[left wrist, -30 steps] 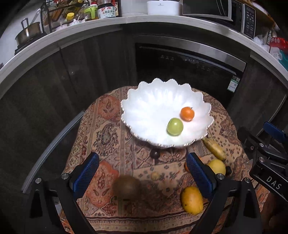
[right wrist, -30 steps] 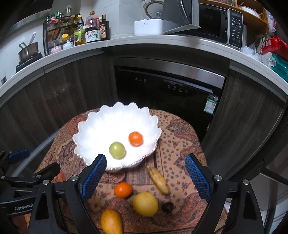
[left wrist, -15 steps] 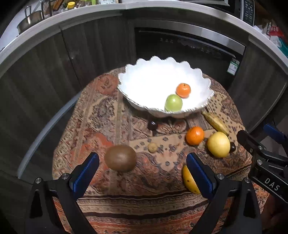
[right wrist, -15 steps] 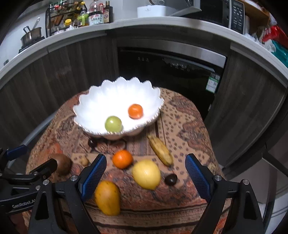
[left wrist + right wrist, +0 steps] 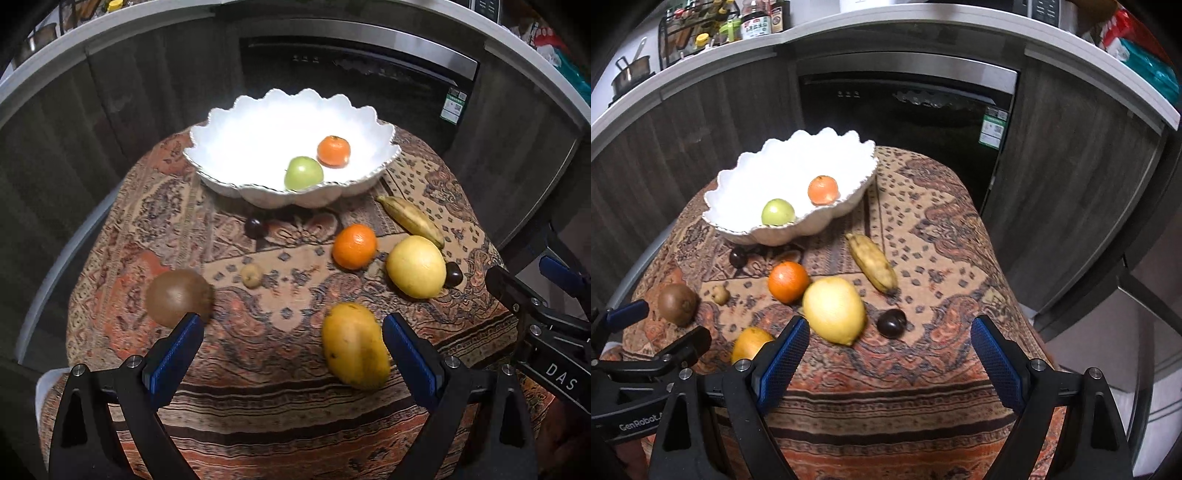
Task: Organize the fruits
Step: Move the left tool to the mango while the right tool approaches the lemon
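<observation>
both tools have come down nearer the table; left tool (image 5: 291, 343) and right tool (image 5: 890, 347) gape wide, grasping nothing, above the mango (image 5: 354, 347) and lemon (image 5: 834, 310).

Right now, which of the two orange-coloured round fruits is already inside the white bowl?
The smaller orange fruit, lying in the white bowl beside the green apple. The larger orange lies on the patterned cloth, between bowl and yellow fruit.
</observation>
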{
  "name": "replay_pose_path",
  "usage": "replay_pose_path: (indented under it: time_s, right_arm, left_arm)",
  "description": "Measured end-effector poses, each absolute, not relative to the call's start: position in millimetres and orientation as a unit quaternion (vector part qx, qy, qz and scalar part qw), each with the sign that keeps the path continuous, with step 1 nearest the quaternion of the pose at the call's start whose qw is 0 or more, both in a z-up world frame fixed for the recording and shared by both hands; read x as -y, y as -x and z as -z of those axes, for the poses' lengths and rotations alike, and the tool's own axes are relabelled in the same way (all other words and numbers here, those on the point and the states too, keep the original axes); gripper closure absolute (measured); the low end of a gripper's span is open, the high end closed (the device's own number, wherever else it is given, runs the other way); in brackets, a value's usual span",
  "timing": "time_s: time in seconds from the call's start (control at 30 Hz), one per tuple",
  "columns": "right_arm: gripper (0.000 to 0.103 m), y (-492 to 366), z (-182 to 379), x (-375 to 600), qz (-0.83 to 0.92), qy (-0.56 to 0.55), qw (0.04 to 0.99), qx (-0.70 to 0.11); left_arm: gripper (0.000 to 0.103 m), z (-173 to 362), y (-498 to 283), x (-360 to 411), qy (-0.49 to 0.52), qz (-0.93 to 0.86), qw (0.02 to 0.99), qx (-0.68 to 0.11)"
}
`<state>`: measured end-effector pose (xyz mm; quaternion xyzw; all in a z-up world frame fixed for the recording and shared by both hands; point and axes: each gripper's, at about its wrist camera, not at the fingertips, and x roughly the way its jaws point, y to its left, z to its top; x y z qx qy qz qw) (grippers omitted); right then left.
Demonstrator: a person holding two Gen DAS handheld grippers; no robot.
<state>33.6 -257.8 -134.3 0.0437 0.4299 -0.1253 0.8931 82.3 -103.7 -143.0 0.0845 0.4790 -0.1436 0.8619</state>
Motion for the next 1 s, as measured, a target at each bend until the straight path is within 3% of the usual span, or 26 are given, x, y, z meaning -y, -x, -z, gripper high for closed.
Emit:
replay_pose_path:
  time_s: [0.57,0.63,0.8,1.0]
  right_arm:
    - [0.013,-33.5,157.8,283.0,0.138,-0.056,0.887,-0.437]
    - [0.013,-34.8,161.1,284.4,0.137,-0.059,0.886,-0.439]
    - [0.013,-36.2,167.9,288.0,0.138,-0.065,0.883,-0.444]
    - [0.013,-37.2,173.8,291.5,0.139,-0.072,0.879,-0.45]
  left_arm:
    - [0.006,187.3,-89.6,132.2,-0.074,0.135,0.847,-0.508]
    - [0.008,190.9,-90.7,134.2,-0.075,0.134,0.846,-0.51]
    - [0.027,203.3,-91.8,139.8,-0.076,0.136,0.838,-0.523]
    - [0.037,214.2,-89.8,145.9,-0.083,0.14,0.833,-0.529]
